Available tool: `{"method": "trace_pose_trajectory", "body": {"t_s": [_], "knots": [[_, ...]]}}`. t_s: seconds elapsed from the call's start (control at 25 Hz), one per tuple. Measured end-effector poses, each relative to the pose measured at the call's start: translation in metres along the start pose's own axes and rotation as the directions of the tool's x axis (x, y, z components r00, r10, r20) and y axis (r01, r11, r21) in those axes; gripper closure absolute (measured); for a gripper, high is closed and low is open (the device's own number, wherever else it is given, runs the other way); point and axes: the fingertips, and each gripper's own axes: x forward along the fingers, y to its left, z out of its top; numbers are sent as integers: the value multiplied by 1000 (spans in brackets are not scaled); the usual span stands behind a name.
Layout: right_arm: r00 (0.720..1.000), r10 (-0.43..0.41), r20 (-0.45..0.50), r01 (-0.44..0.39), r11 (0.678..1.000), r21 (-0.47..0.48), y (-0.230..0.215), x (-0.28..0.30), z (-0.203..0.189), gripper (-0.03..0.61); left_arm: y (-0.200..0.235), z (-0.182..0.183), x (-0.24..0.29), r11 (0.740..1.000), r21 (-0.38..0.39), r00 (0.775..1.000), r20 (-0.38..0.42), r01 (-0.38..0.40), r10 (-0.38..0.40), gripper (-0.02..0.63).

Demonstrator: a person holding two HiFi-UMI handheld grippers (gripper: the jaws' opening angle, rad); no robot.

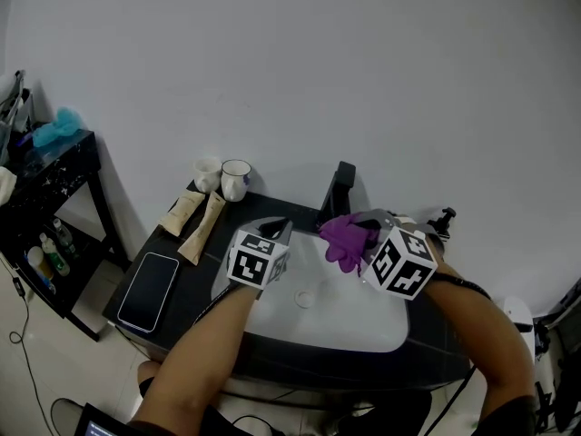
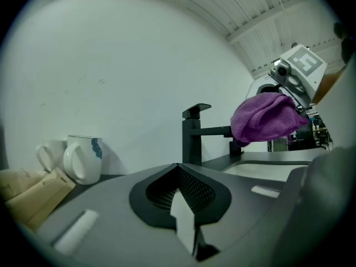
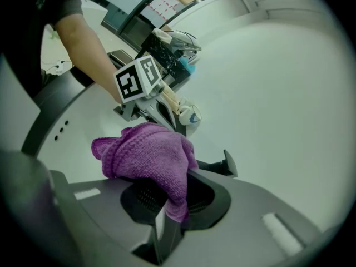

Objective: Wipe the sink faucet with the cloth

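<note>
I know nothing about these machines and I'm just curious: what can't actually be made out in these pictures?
- Head view: the faucet spout's end is hidden behind the purple cloth.
- Left gripper view: the purple cloth covers the spout tip, so whether they touch cannot be judged.
- Head view: the pump bottle is half hidden by the right tool.
- Head view: the bottles in the side shelf are too small to identify.

The left gripper [image 1: 275,230] and the right gripper [image 1: 368,232] each have a smooth grey body, with a black mesh-textured hollow at the jaws and small white rectangular patches to either side. Each carries a white marker cube [image 1: 257,260] printed with black squares. A thin black cable [image 1: 211,309] runs along the left forearm, and the upper arm wears a grey short sleeve [image 3: 69,4].
</note>
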Motion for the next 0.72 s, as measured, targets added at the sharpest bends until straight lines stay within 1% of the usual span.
{"method": "trace_pose_trajectory", "body": {"t_s": [0.08, 0.2, 0.32, 0.4, 0.48, 0.6, 0.72], "knots": [[1000, 13, 9, -13, 1000, 12, 14, -1, -3, 525, 1, 0, -1, 1000, 0, 1000, 0, -4, 4, 597], [1000, 24, -8, -24, 1000, 3, 32, 6, -15, 525, 1, 0, -1, 1000, -2, 1000, -7, -6, 6, 597], [1000, 17, -20, -17, 999, 28, 36, 16, -25, 525, 0, -1, -1, 1000, -4, 1000, -10, -6, 6, 597], [1000, 1, -21, 0, 998, 70, 31, 25, -31, 524, 1, -1, -2, 1000, -7, 1000, -8, -6, 6, 597], [1000, -22, -11, 23, 991, 135, 22, 37, -37, 523, 1, -1, -2, 1000, -9, 1000, -6, -5, 5, 597], [998, -70, -4, 69, 970, 235, 5, 56, -45, 522, -1, 0, -1, 1000, -5, 1000, 0, 2, -2, 597], [992, -124, -14, 123, 951, 282, -11, 71, -53, 522, -1, 2, 0, 1000, -11, 1000, 11, 7, -7, 597]]}}
